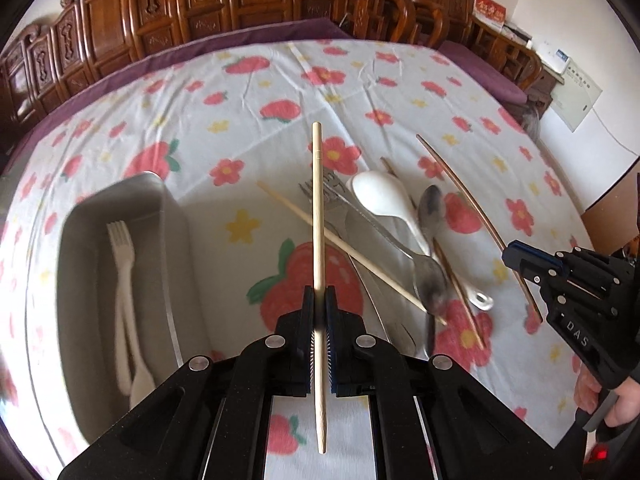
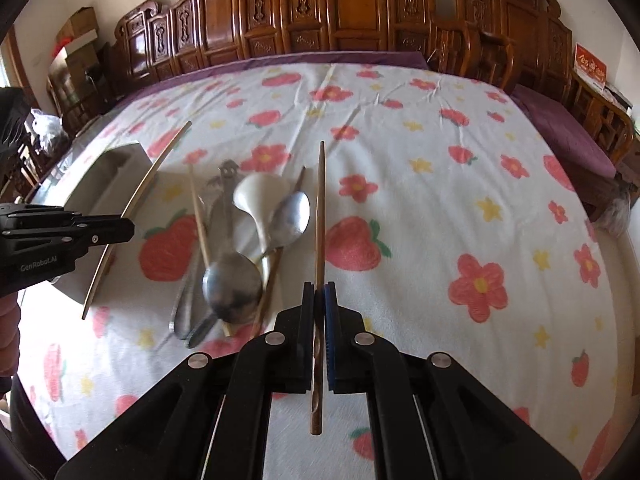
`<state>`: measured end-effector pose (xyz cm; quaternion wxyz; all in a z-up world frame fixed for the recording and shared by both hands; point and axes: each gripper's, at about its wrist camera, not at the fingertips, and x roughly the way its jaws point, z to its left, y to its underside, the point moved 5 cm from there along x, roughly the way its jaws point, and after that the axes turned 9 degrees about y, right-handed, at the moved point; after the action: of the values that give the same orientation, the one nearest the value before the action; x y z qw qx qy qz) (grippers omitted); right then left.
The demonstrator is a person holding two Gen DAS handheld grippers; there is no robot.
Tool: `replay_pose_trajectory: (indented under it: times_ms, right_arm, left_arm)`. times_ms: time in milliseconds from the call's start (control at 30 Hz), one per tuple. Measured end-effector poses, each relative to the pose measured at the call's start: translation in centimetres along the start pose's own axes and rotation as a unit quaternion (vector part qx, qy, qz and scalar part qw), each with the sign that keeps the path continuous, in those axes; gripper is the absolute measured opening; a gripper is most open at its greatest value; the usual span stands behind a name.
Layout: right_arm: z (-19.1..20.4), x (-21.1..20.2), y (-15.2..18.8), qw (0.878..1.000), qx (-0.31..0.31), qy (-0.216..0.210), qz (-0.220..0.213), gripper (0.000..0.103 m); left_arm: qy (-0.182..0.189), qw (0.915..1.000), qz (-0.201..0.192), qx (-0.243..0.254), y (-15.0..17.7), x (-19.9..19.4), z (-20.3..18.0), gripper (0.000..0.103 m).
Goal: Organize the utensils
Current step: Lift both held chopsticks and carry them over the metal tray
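Note:
My left gripper (image 1: 319, 292) is shut on a pale bamboo chopstick (image 1: 317, 200), held above the table and pointing away from me. To its left lies a grey tray (image 1: 176, 216) holding a white plastic fork (image 1: 122, 248) and a white spoon beside it. My right gripper (image 2: 319, 288) is shut on a dark brown chopstick (image 2: 320, 208), also lifted. Between the two lies a loose pile: a second pale chopstick (image 1: 360, 260), metal forks (image 1: 332, 188), a white ladle spoon (image 1: 380, 196), metal spoons (image 1: 430, 280) and another brown chopstick (image 1: 460, 292).
A strawberry and flower tablecloth (image 2: 440, 200) covers the round table. Carved wooden chairs (image 2: 340, 20) ring its far side, with a purple cushioned bench (image 2: 560, 132) at the right. A person's hand (image 1: 620, 404) holds the right gripper's handle.

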<state>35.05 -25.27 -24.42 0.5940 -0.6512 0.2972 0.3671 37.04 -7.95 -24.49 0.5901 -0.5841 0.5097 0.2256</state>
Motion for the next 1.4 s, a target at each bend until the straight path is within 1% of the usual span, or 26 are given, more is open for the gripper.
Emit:
replay_pose_trajectory:
  times_ms: [133, 300, 467, 667, 833, 967, 1200, 1400]
  right_arm:
    - [0.1, -2.5, -0.4, 1.000, 0.012, -0.007, -0.015, 0.006]
    - [1.4, -5.5, -0.6, 0.999, 0.006, -0.011, -0.033, 0.006]
    - [3.2, -8.3, -0.6, 0.999, 0.000, -0.023, -0.047, 0.006]
    - [5.7, -10.8, -0.7, 0.997, -0.014, -0.041, -0.062, 0.006]
    - [8.1, -12.5, -0.9, 0.995, -0.036, -0.050, -0.075, 0.006]
    - [9.8, -13.3, -1.2, 0.994, -0.039, -0.062, -0.082, 0.006]
    - [13.0, -13.5, -1.4, 0.992, -0.061, -0.074, -0.078, 0.006]
    - [15.4, -12.9, -1.6, 0.991, -0.087, -0.074, -0.068, 0.006]
  left_arm:
    - [0.000, 0.9998, -0.020, 0.004, 0.3, -2.7, -0.3, 0.004]
    - [0.000, 0.9992, -0.041, 0.006, 0.7, -5.6, -0.3, 0.004]
    - [-0.003, 0.9981, -0.061, 0.009, 1.5, -8.3, -0.2, 0.004]
    - [-0.005, 0.9971, -0.075, 0.004, 2.3, -10.5, 0.5, 0.004]
    - [-0.009, 0.9970, -0.077, -0.003, 3.3, -11.4, 1.5, 0.004]
    - [-0.013, 0.9970, -0.076, -0.007, 3.8, -12.0, 2.7, 0.004]
    - [-0.015, 0.9965, -0.078, -0.026, 4.1, -12.1, 5.7, 0.004]
    - [-0.002, 0.9967, -0.069, -0.044, 4.2, -11.1, 8.7, 0.004]
